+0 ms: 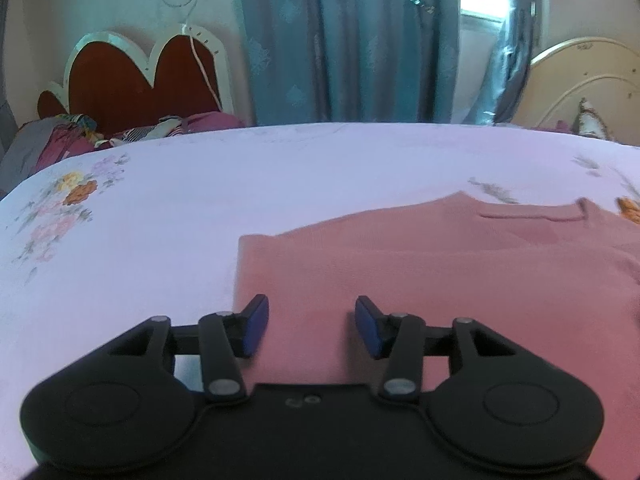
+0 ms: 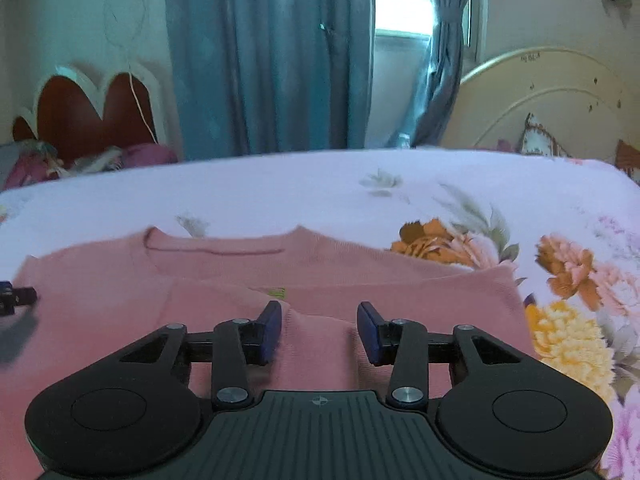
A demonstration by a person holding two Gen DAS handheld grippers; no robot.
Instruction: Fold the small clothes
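Note:
A pink knitted top (image 1: 440, 264) lies flat on the floral bedsheet (image 1: 192, 184), neckline toward the far side, with parts folded over its body. My left gripper (image 1: 311, 314) hovers over the top's left edge, jaws open, with no cloth pinched between the blue pads (image 1: 256, 328). In the right wrist view the pink top (image 2: 340, 264) fills the foreground, and a small ridge of cloth rises under my right gripper (image 2: 319, 320). Its jaws stand apart and the pads do not press on the ridge. The left gripper's tip (image 2: 16, 296) shows at the left edge, over the top.
A pile of clothes (image 1: 72, 136) lies at the far left below a red scalloped headboard (image 1: 132, 80). Teal curtains (image 1: 352, 48) hang behind the bed. A cream headboard (image 2: 540, 100) and a pillow (image 2: 540, 136) stand at the far right.

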